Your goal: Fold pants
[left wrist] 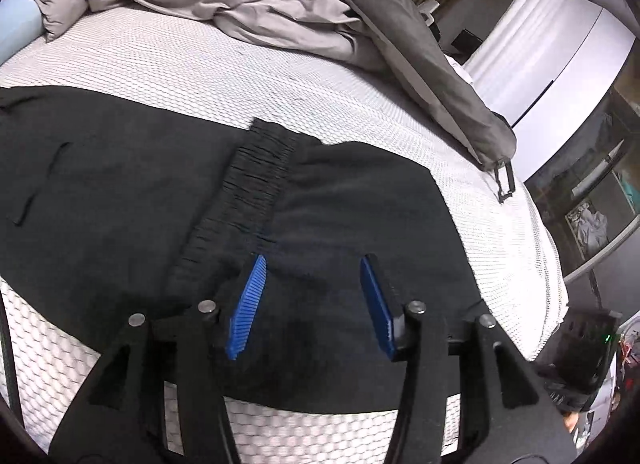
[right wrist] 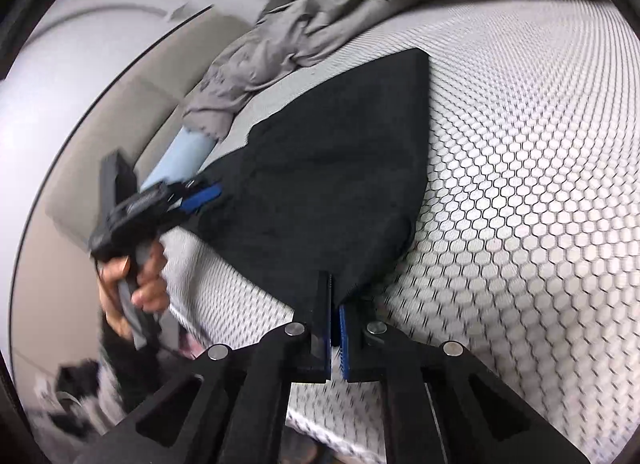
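Black pants [left wrist: 132, 184] lie spread on the white honeycomb mattress [left wrist: 280, 76], their gathered elastic waistband [left wrist: 256, 176] running up the middle of the left wrist view. My left gripper [left wrist: 314, 260] hovers open just above the cloth right of the waistband, with nothing pressed between its blue pads [left wrist: 250, 304]. In the right wrist view the pants [right wrist: 328, 168] form a folded dark slab. My right gripper [right wrist: 335, 296] is shut on their near corner at the bed's edge. The left gripper [right wrist: 202, 195] shows there too, at the pants' far side, held by a hand [right wrist: 140, 288].
A crumpled grey duvet [left wrist: 248, 0] is heaped along the far side of the bed, with a darker grey cover [left wrist: 420, 52] trailing to the right edge. A light blue pillow [right wrist: 180, 160] lies by the headboard. Past the mattress edge [left wrist: 552, 284] are furniture and clutter.
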